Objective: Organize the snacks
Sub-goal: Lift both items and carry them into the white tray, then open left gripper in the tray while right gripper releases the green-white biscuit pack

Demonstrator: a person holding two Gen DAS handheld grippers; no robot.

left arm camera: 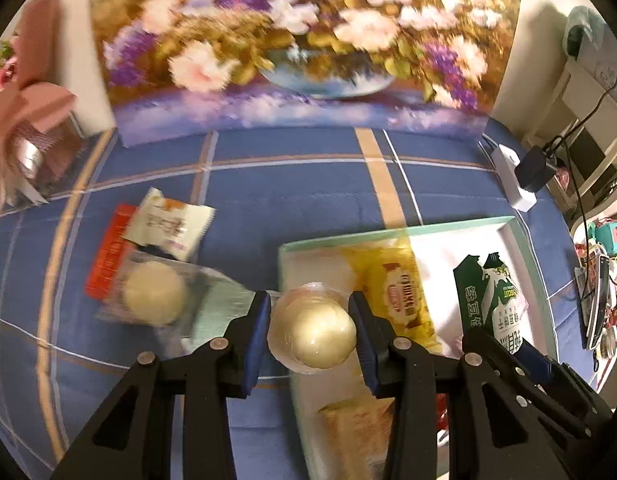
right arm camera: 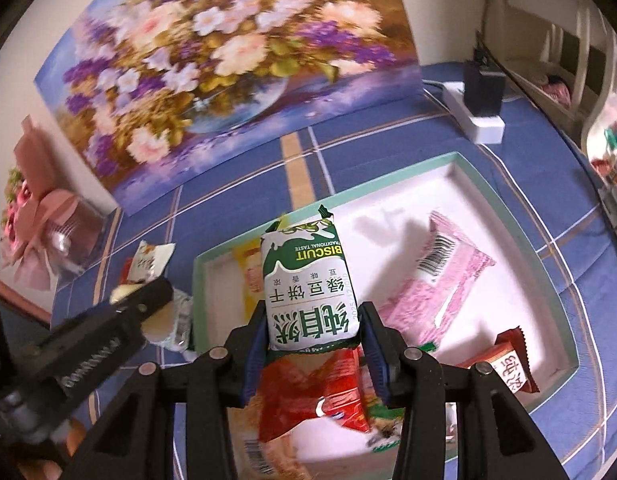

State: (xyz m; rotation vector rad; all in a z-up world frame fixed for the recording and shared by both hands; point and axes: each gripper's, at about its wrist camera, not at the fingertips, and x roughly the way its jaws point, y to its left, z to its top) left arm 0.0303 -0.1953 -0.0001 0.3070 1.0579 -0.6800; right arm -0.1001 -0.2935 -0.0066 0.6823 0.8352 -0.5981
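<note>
Left wrist view: left hand-held gripper (left arm camera: pixel 311 326) clamped on round cream pastry in clear wrap (left arm camera: pixel 313 330), held over left rim of shallow white tray with mint-green edge (left arm camera: pixel 286 264). Yellow packet (left arm camera: pixel 392 292) lies in the tray just ahead-right; second clear-wrapped pastry (left arm camera: pixel 154 298) on blue plaid surface (left arm camera: pixel 292 192) to the left.

Right wrist view: right hand-held gripper (right arm camera: pixel 313 340) clamped on green-and-white biscuit pack (right arm camera: pixel 308 284), above the tray. Pink barcode packet (right arm camera: pixel 440 280) ahead-right, red packet (right arm camera: pixel 312 392) beneath.
</note>
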